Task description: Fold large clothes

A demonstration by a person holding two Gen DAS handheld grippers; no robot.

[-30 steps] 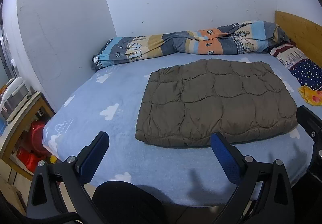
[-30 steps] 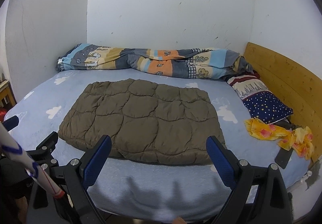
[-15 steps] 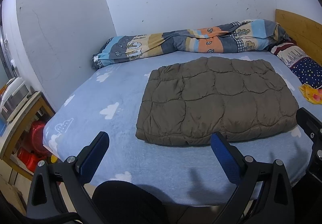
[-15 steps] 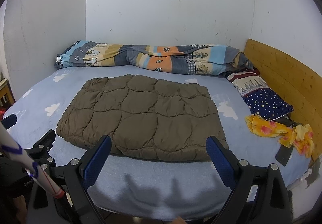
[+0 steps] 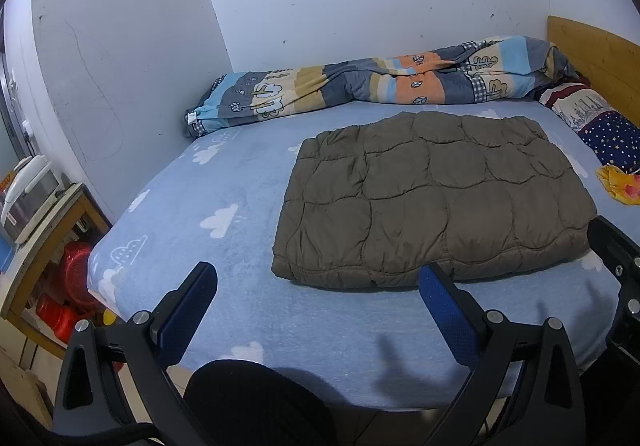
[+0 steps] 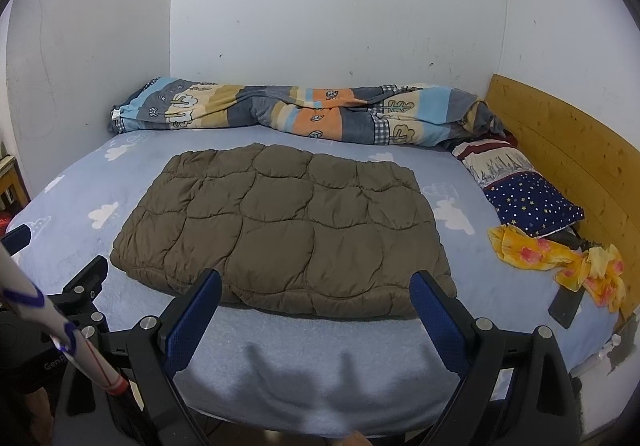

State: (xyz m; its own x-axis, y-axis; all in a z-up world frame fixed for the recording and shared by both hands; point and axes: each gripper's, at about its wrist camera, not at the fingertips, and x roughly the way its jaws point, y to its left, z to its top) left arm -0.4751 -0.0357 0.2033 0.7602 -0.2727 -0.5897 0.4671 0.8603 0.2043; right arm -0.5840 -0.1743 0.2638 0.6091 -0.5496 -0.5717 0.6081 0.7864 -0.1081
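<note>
Both grippers (image 5: pixel 316 310) (image 6: pixel 316 310) hover spread over the cloud-print bed (image 6: pixel 320 378) beside white walls (image 6: pixel 340 5).

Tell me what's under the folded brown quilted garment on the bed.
The brown quilted garment lies flat on the blue cloud-print sheet. Anything between its folded layers or beneath it is covered.

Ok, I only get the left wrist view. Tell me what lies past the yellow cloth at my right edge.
Observer: A dark phone lies flat near the bed's edge, beside the yellow cloth.
Operator: Now say whether my other tool is open.
Observer: The right gripper is open and empty, held in front of the folded brown jacket.
Operator: Report the jacket's right near corner.
Observer: It lies flat on the bed, with nothing touching it.
</note>
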